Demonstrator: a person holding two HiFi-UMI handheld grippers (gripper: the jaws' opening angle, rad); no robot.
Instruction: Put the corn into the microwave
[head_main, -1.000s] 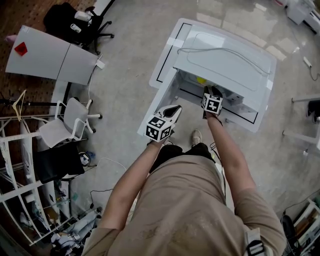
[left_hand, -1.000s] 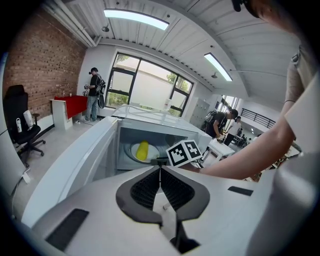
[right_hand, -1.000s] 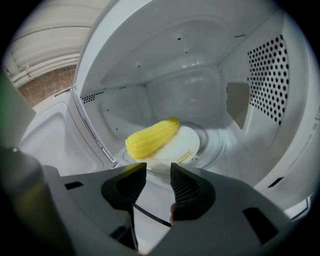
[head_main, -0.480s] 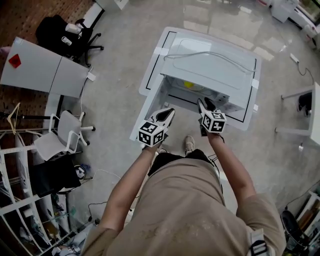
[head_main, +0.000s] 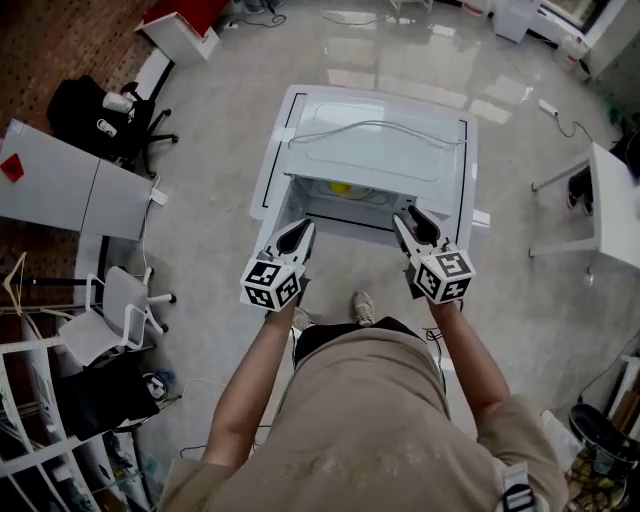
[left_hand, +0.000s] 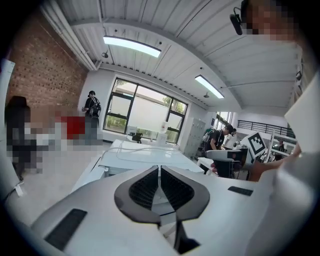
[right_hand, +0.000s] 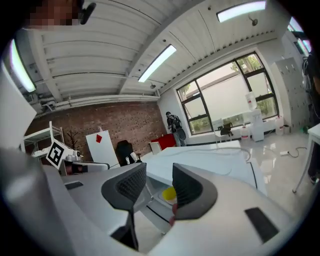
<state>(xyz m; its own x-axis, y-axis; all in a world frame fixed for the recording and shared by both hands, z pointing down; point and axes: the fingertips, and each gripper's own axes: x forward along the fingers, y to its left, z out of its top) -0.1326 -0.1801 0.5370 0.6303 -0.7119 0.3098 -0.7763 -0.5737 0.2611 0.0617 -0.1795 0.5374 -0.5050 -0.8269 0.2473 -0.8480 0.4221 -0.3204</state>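
Both grippers have come up and back from the microwave (head_main: 390, 150); a second ago the right one was right at its open front. Now they hang side by side in the air in front of it, well apart from it.

The gray floor (head_main: 220, 120) is shiny and fills most of the head view. The white microwave sits low in the middle of it, with its open front facing the person (head_main: 370, 420). A thin white cord (head_main: 380, 125) lies across its top. A black chair (head_main: 110, 115) stands far off to the left.

The left gripper (head_main: 303, 228) points at the left side of the open front. Its jaws are closed together with only a thin crack between the pads, and nothing is in them.

The right gripper (head_main: 412, 216) points at the right side of the open front. Its jaws are partly open, and nothing is between them.

The yellow corn (head_main: 340, 187) lies inside the microwave, near its left side. In the right gripper view the corn (right_hand: 170, 193) shows far off through the gap between the jaws.
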